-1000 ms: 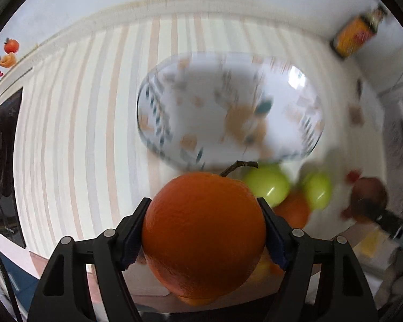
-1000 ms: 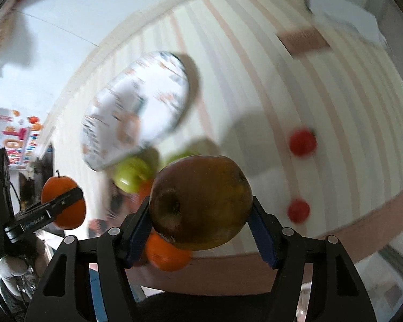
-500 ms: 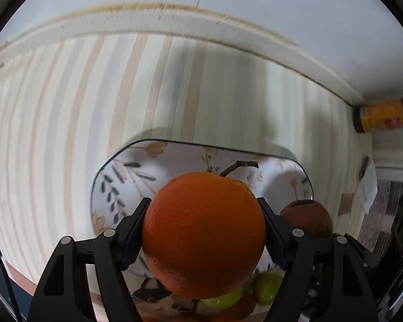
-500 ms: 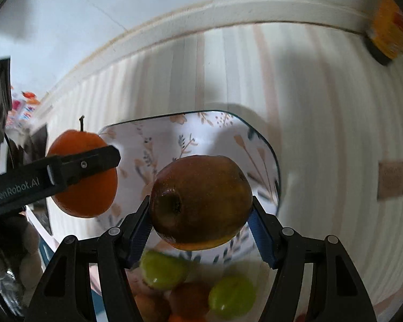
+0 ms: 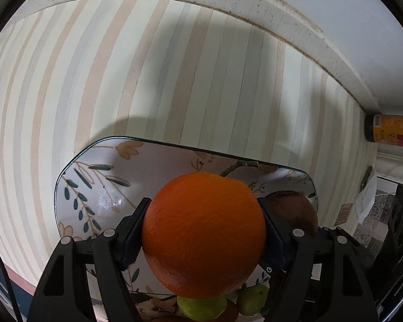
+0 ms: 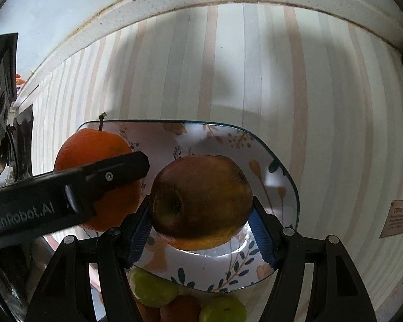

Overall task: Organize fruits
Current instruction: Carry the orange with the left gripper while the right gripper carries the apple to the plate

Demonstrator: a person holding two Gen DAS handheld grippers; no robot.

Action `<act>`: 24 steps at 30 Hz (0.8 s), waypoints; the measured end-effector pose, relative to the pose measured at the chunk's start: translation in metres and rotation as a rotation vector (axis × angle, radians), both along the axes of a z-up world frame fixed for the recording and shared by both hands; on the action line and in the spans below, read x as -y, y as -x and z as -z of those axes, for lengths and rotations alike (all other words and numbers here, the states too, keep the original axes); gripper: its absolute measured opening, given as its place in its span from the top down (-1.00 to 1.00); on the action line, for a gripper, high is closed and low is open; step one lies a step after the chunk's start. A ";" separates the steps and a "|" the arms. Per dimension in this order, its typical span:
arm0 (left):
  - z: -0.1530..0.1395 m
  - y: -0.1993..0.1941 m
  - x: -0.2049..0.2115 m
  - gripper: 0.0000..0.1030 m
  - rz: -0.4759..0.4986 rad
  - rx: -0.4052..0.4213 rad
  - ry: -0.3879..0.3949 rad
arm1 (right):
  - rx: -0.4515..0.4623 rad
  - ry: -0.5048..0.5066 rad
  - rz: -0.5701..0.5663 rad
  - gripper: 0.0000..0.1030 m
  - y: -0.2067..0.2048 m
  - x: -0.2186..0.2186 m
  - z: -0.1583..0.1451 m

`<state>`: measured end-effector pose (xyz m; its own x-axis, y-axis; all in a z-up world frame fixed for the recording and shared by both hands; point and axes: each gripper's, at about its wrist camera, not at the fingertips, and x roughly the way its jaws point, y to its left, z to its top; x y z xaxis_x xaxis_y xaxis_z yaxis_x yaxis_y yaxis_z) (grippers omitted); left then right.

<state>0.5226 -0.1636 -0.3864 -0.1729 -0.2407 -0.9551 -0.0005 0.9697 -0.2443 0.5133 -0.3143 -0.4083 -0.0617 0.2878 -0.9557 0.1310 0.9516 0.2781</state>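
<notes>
the striped desk (image 6: 322, 107) carries one floral plate (image 6: 279, 185), empty and waiting, so both fruits hang over it, seemingly ready to be set down. the left tool (image 5: 204, 230) is clamped on one orange (image 5: 204, 233), at nine o'clock of the apple in the right view. the right tool (image 6: 201, 220) grips one brown apple (image 6: 201, 201) about half open. at six o'clock, just off the plate's rim, lie two green fruits (image 6: 153, 287) and at least one orange-brown one. one bottle (image 5: 392, 131) lies at three o'clock.
</notes>
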 end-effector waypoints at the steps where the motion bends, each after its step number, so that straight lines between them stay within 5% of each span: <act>1: 0.001 0.001 0.000 -0.44 0.003 -0.003 -0.004 | -0.005 -0.003 0.003 -0.38 0.000 0.002 0.002; 4: 0.006 0.000 0.008 -0.45 0.019 -0.009 -0.007 | -0.008 -0.034 0.018 -0.47 0.000 0.004 0.001; 8: 0.006 -0.001 0.016 -0.45 0.044 0.018 -0.043 | -0.012 -0.001 0.024 -0.84 0.001 0.010 -0.002; 12: -0.002 -0.002 0.015 -0.76 0.045 0.059 -0.044 | -0.013 0.011 0.033 -0.84 0.006 0.018 -0.008; 16: -0.028 -0.005 0.014 -0.77 0.061 0.139 -0.037 | -0.006 0.028 0.037 -0.84 0.015 0.025 -0.016; 24: -0.065 0.018 -0.007 -0.77 0.090 0.274 -0.156 | 0.048 0.118 0.077 -0.84 0.039 0.028 -0.046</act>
<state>0.5051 -0.1562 -0.3214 0.0820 -0.0827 -0.9932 0.1322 0.9886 -0.0714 0.4742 -0.3420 -0.3624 0.0032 0.1756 -0.9845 0.1940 0.9656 0.1729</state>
